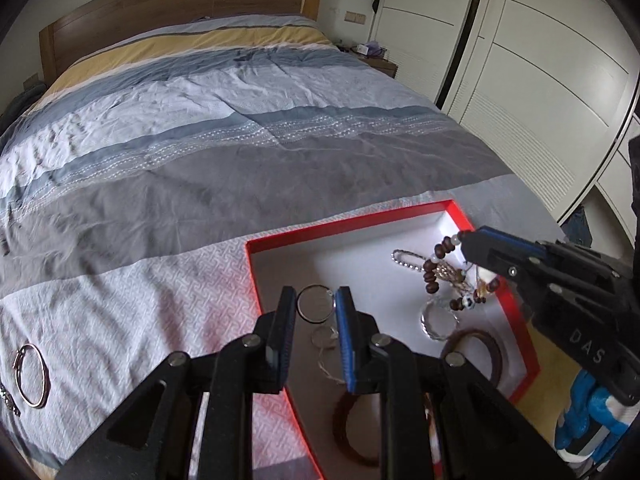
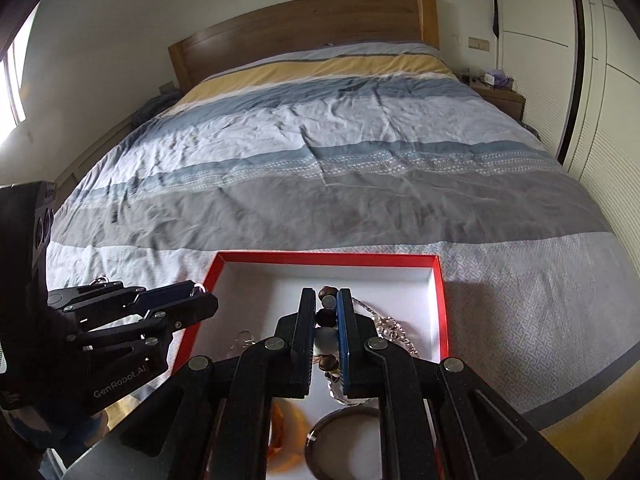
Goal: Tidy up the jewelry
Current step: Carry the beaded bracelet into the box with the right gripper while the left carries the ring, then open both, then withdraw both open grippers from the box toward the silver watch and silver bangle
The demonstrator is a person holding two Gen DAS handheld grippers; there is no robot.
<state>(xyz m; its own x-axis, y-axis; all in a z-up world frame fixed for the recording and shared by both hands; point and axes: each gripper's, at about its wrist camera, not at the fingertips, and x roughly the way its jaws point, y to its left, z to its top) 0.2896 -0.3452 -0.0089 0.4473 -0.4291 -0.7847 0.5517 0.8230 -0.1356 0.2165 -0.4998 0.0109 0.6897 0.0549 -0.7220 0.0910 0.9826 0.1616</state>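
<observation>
A red-rimmed tray (image 1: 352, 227) with a white floor lies on the bed's near edge; it also shows in the right wrist view (image 2: 328, 257). My left gripper (image 1: 316, 300) is shut on a thin silver ring bangle (image 1: 315, 309) and holds it over the tray's left part. My right gripper (image 2: 326, 300) is shut on a brown and white bead bracelet (image 1: 434, 268), which hangs above the tray; its beads (image 2: 325, 318) sit between the jaws. A silver chain (image 1: 404, 259), a clear bangle (image 1: 438, 320) and brown bangles (image 1: 480, 346) lie in the tray.
A silver bangle (image 1: 31, 376) and a small dark piece (image 1: 9, 400) lie on the bedspread at far left. The bed (image 1: 240, 140) stretches ahead to a wooden headboard (image 1: 180, 0). White wardrobe doors (image 1: 540, 80) stand on the right.
</observation>
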